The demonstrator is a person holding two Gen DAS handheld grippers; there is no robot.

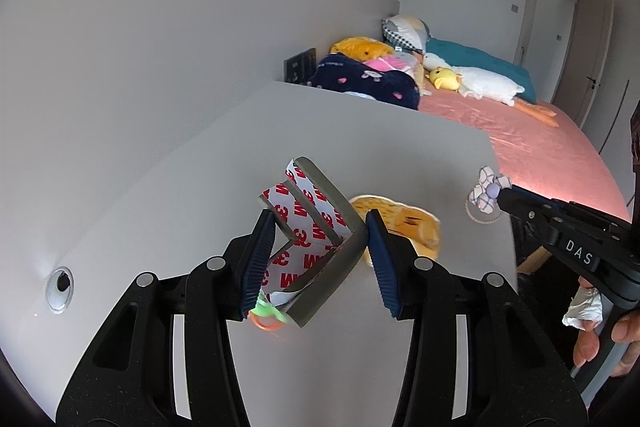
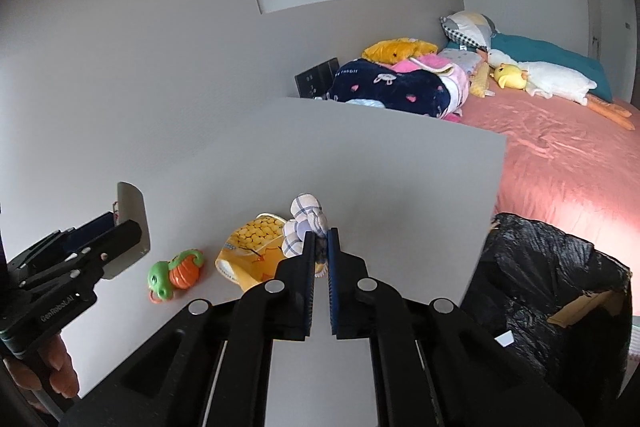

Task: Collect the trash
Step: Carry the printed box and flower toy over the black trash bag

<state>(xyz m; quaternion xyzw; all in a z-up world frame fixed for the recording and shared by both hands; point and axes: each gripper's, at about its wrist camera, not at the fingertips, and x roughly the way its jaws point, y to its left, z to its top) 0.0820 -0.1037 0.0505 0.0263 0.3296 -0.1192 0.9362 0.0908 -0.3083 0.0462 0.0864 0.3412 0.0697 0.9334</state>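
The grey folded piece backed with red-printed white liner (image 1: 316, 227) sits between the blue pads of the left claw (image 1: 320, 247), lifted above the middle of the desk (image 1: 160, 195). The pads stand fairly wide, each touching an outer face, so it looks gripped across its fold. I judge it light, springy and stiff-walled, likely foam or card; the liner is probably slick, so holding across the grey faces near the bend seems safest.

The right claw (image 2: 320, 243) is nearly closed on a small checked cloth flower (image 2: 304, 223) near the desk's right edge. It looks soft and very light, easily crushed without harm, best pinched at its centre, as now.

A yellow corn-printed snack bag (image 2: 250, 251) lies flat mid-desk, just beside the flower: thin, crinkly, slippery, best taken at an edge.

Only the right wrist view shows the black-lined bin (image 2: 548, 267) beyond the desk's right edge, and the whole green and orange toy (image 2: 176, 271) left of the bag. The left wrist view shows only a sliver of that toy under the grey piece, but reveals the printed liner, a grommet hole (image 1: 60, 287) at the desk's left side, and crumpled white paper (image 1: 584, 307) held against the right handle.
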